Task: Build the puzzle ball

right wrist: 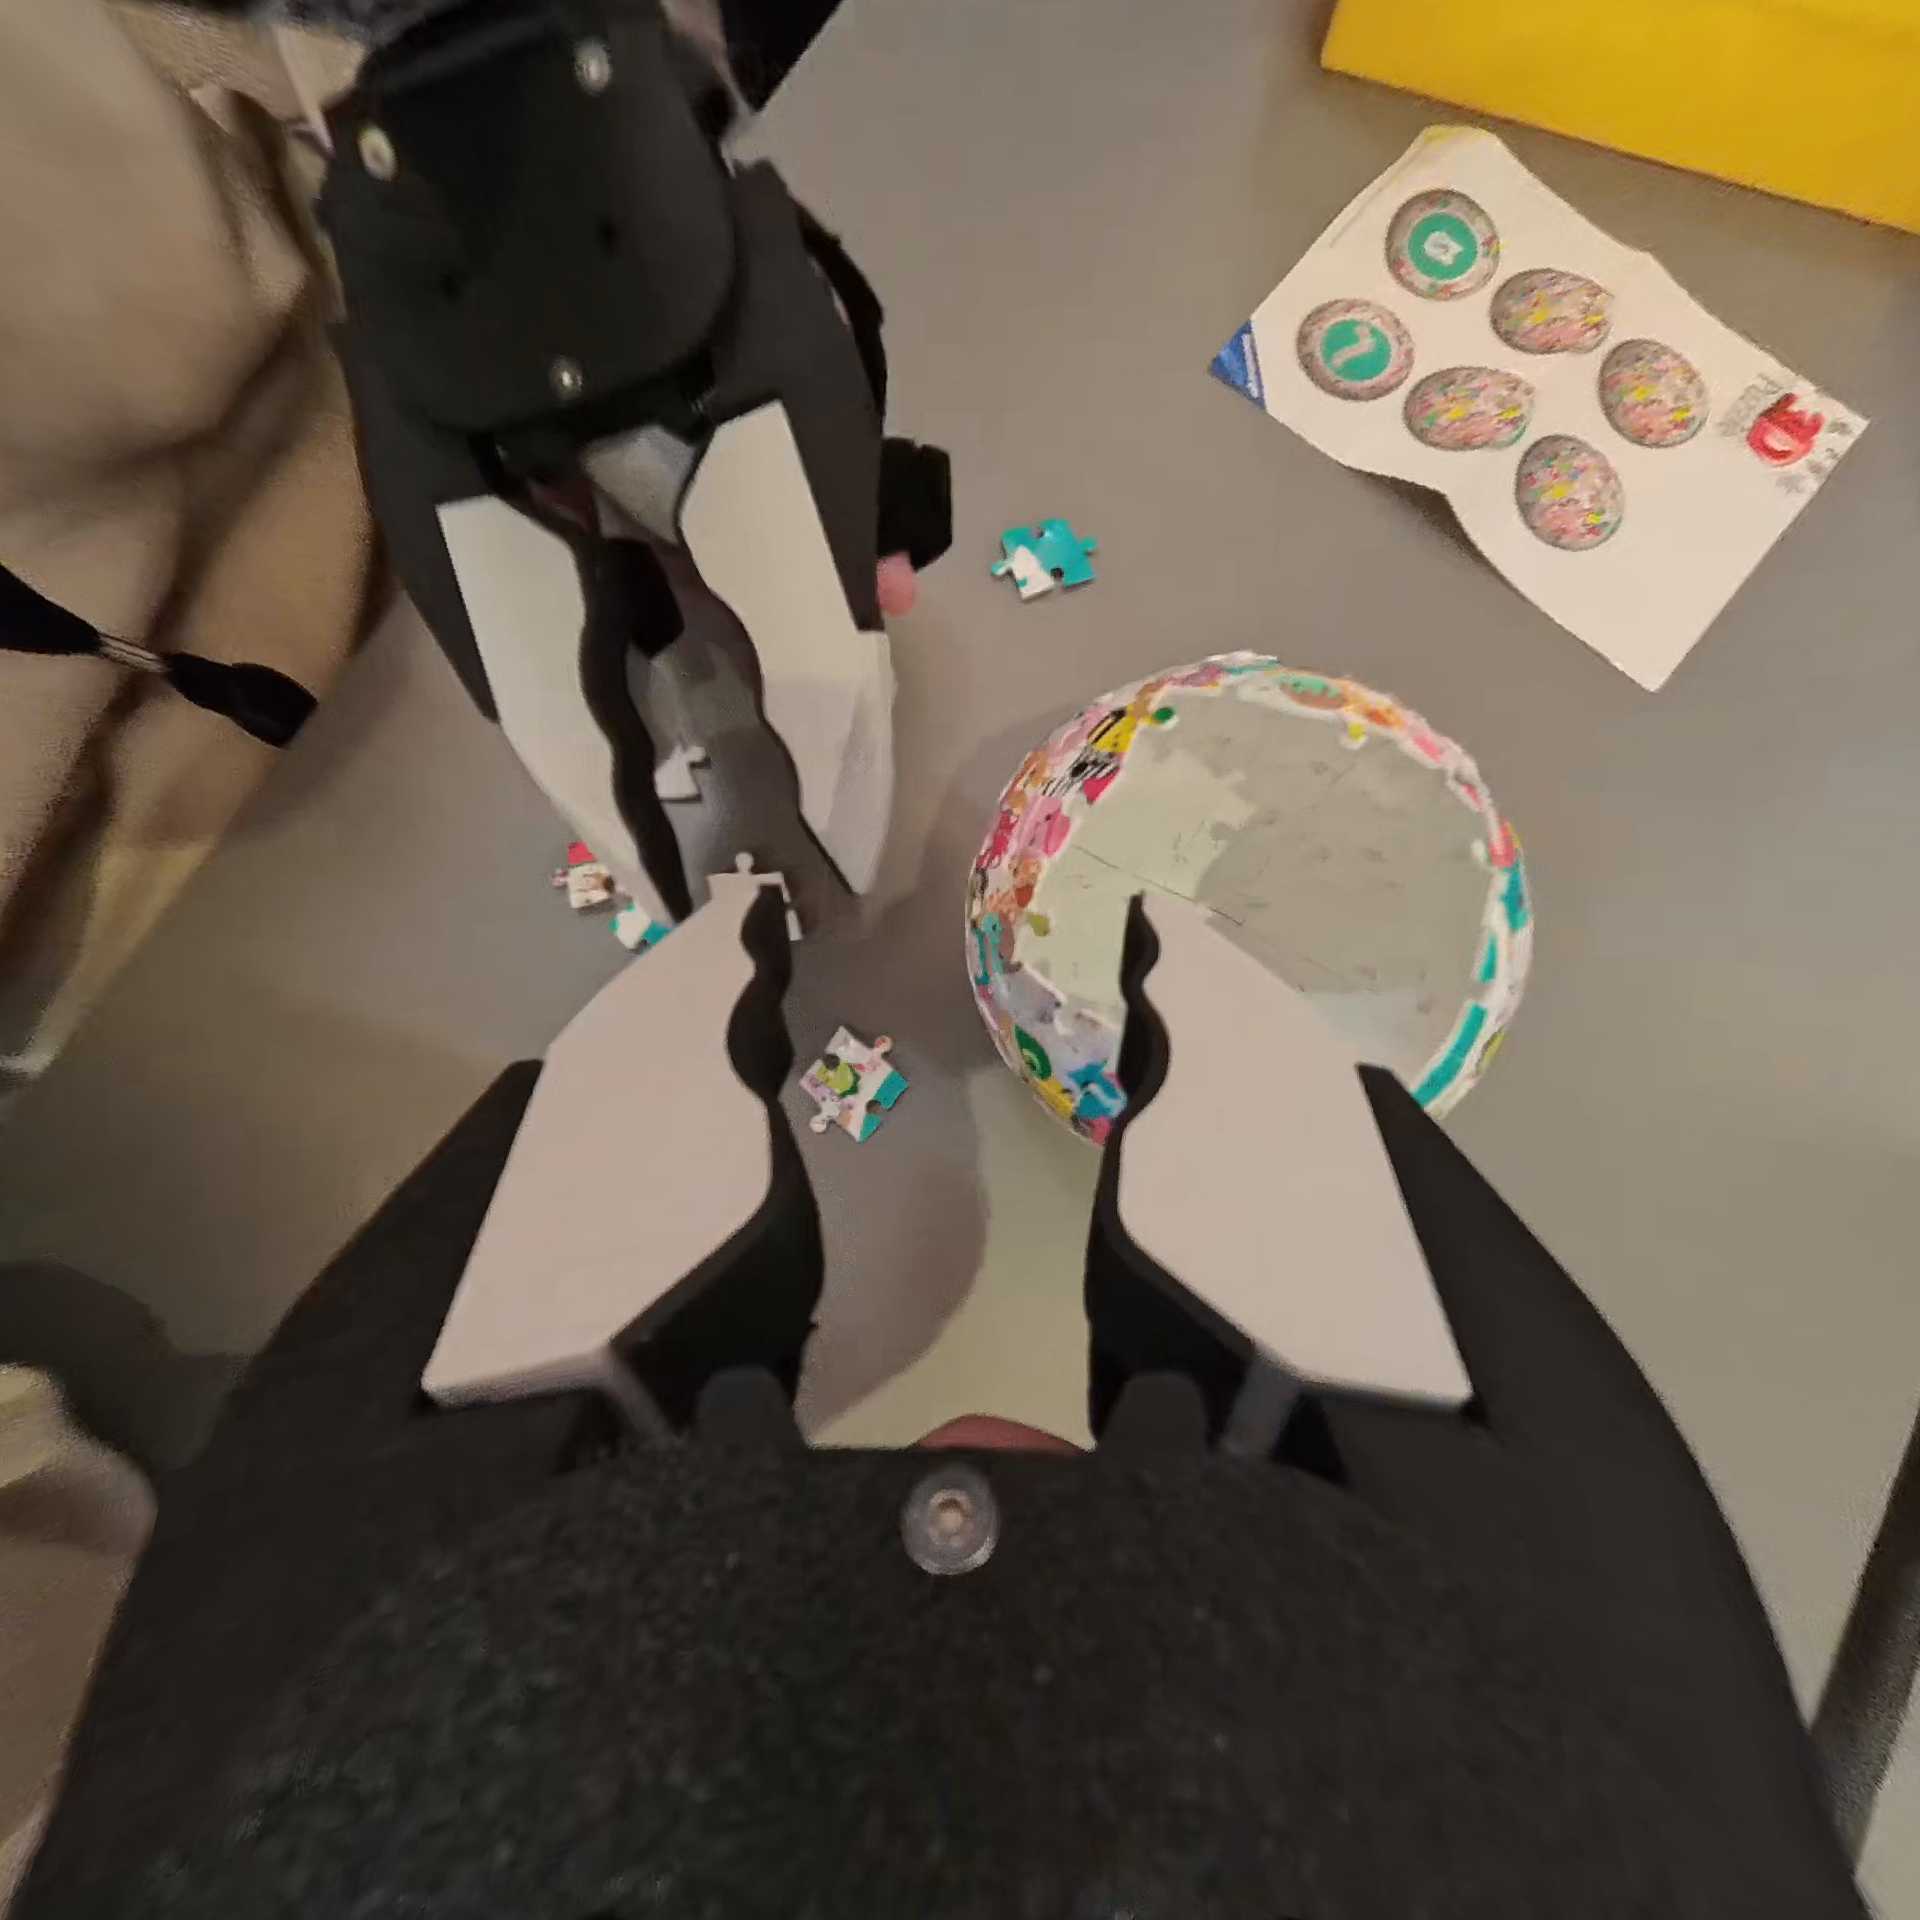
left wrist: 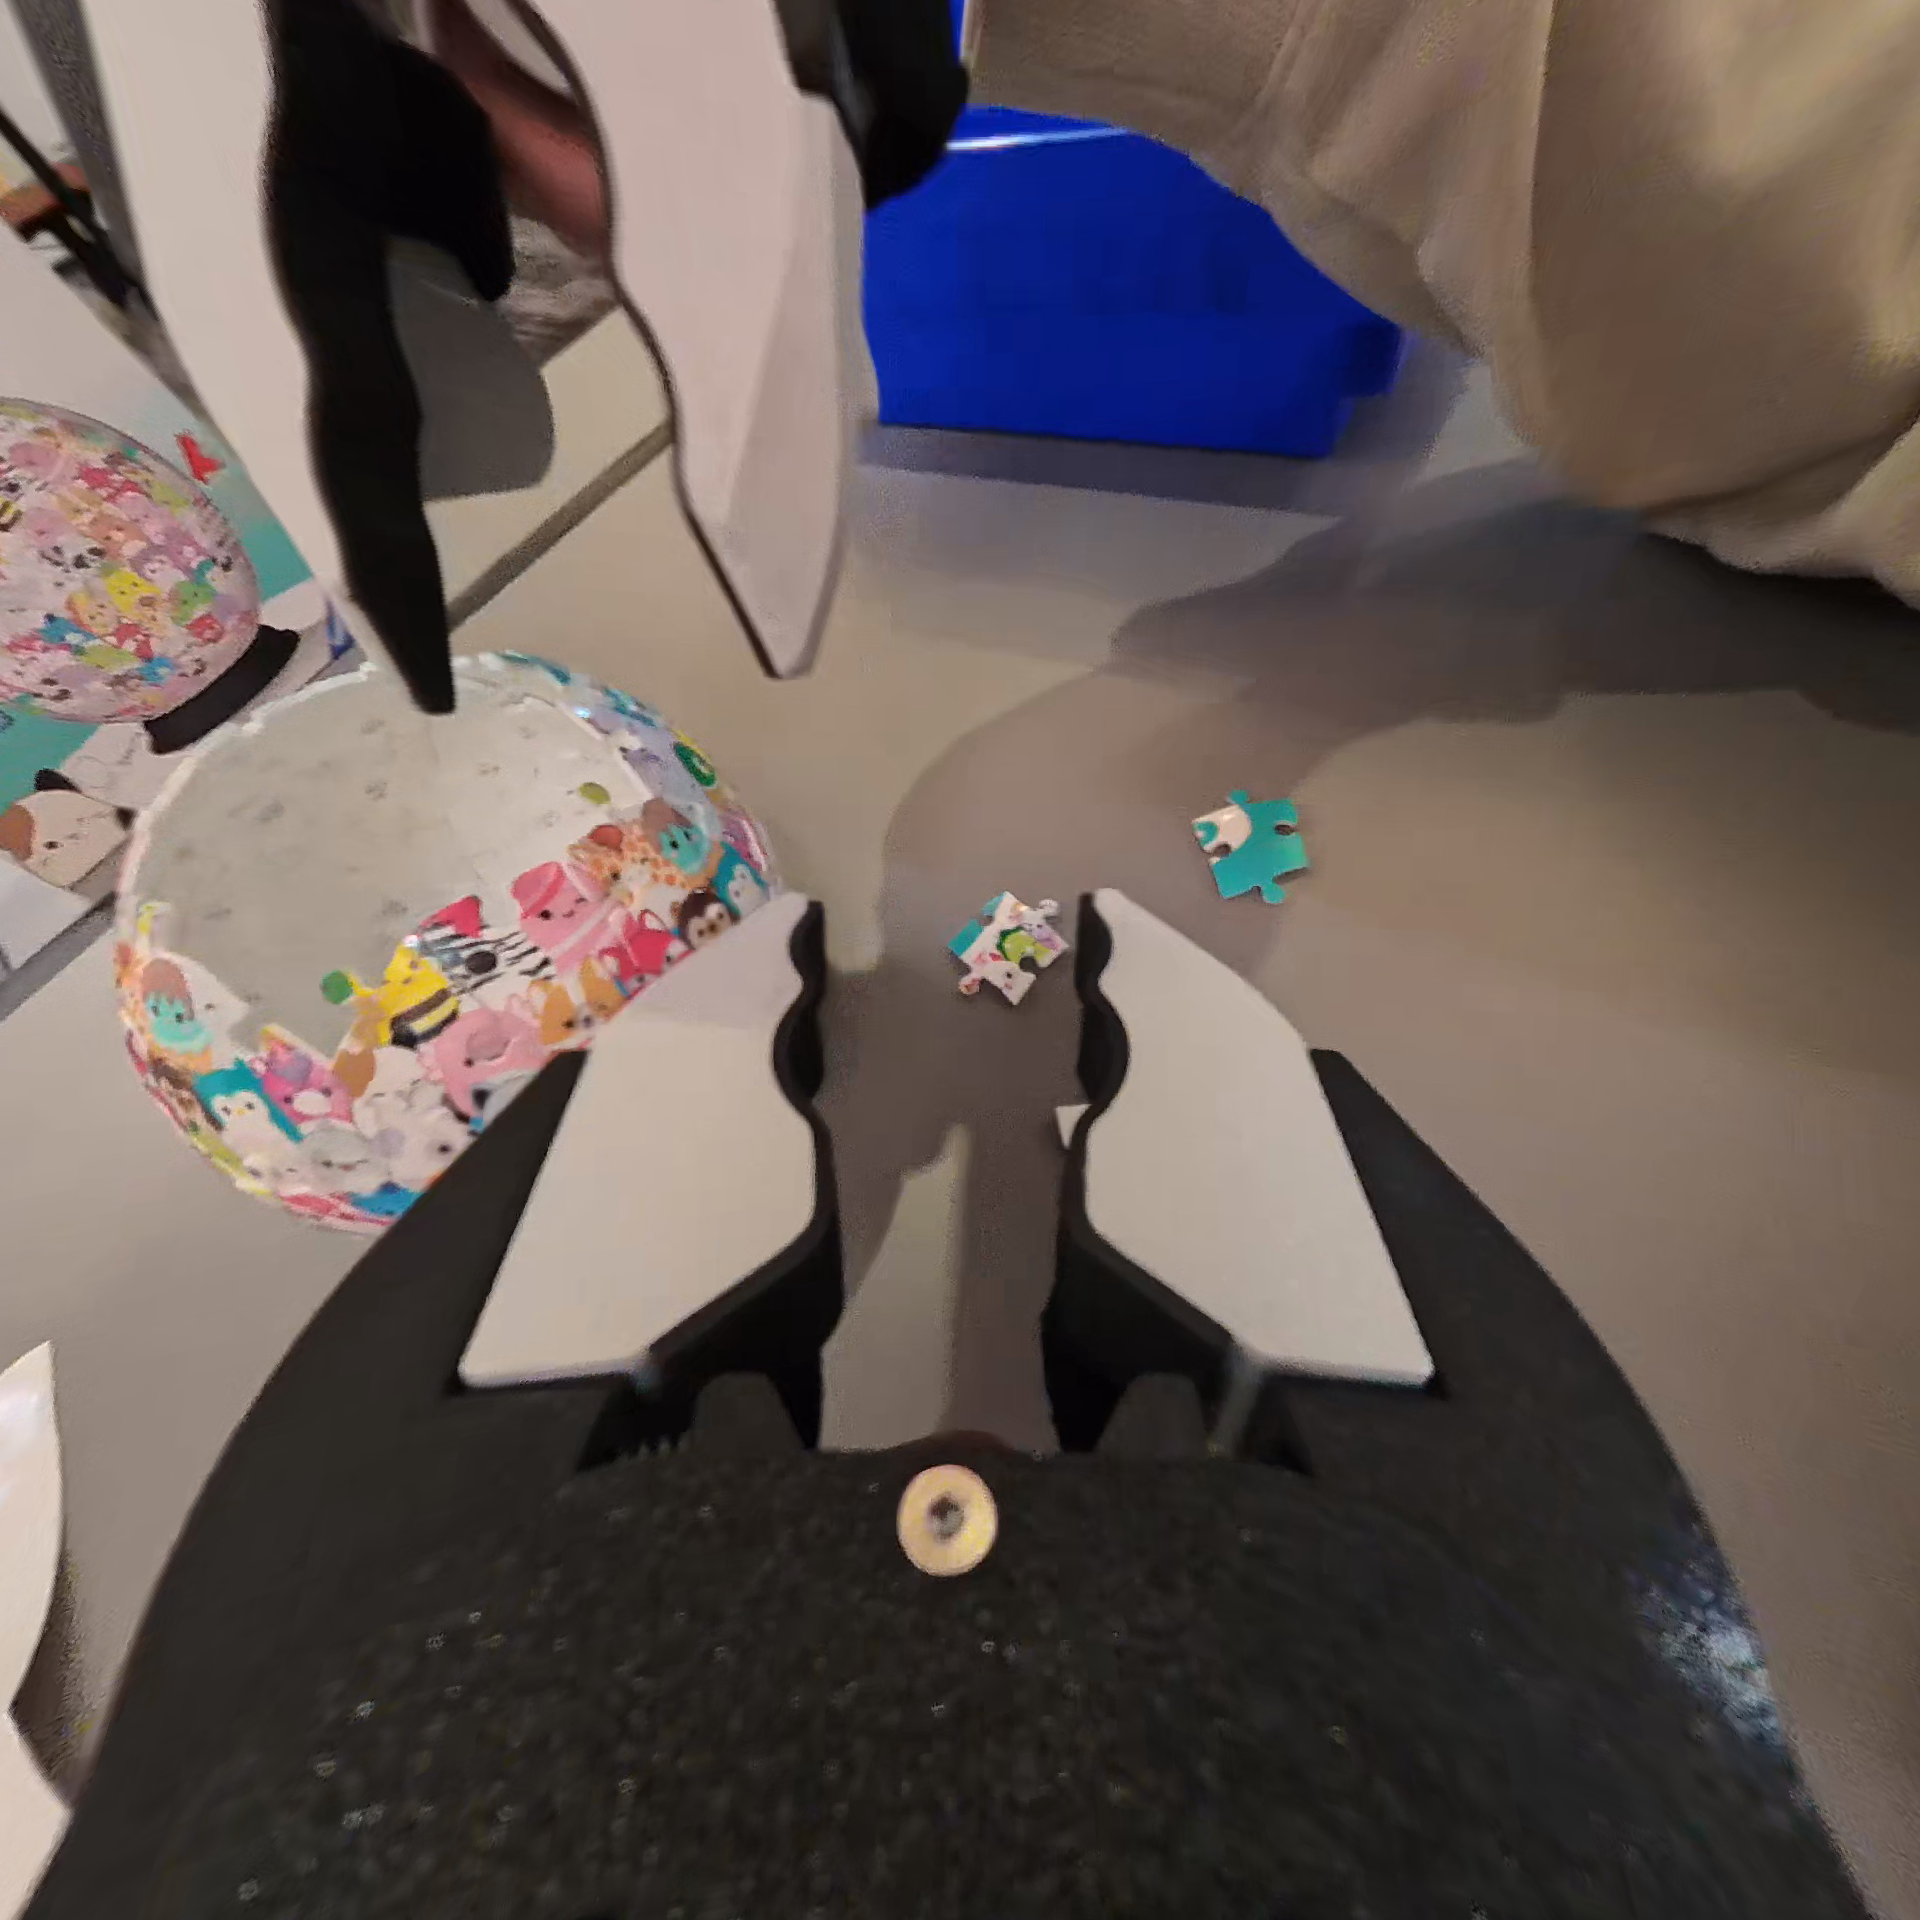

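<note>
Grey tabletop: carries all items listed. Blue bin: at the far edge in the left wrist view. Yellow container: at the far right corner in the right wrist view, partly cut off. Left tool: fingers apart, nothing between the pads, tips low over the tabletop; a multicoloured puzzle piece lies flat just inside its right fingertip. Right tool: fingers apart, empty, held above the tabletop; its right fingertip overlaps the ball's opening in its own view, contact cannot be told. Puzzle ball: unfinished, an open bowl-shaped shell of joined pieces, printed cartoon animals outside, plain grey-white inside, opening upward, resting on the tabletop just beside both tools. Instruction sheet: white, printed with round ball diagrams, lying flat beyond the ball. Puzzle box: at the left edge of the left wrist view, showing a picture of the finished ball, mostly out of frame. Teal puzzle piece: loose, flat, apart from the ball. Further small loose pieces: near the left tool's tips, some face down, details blurred.
</note>
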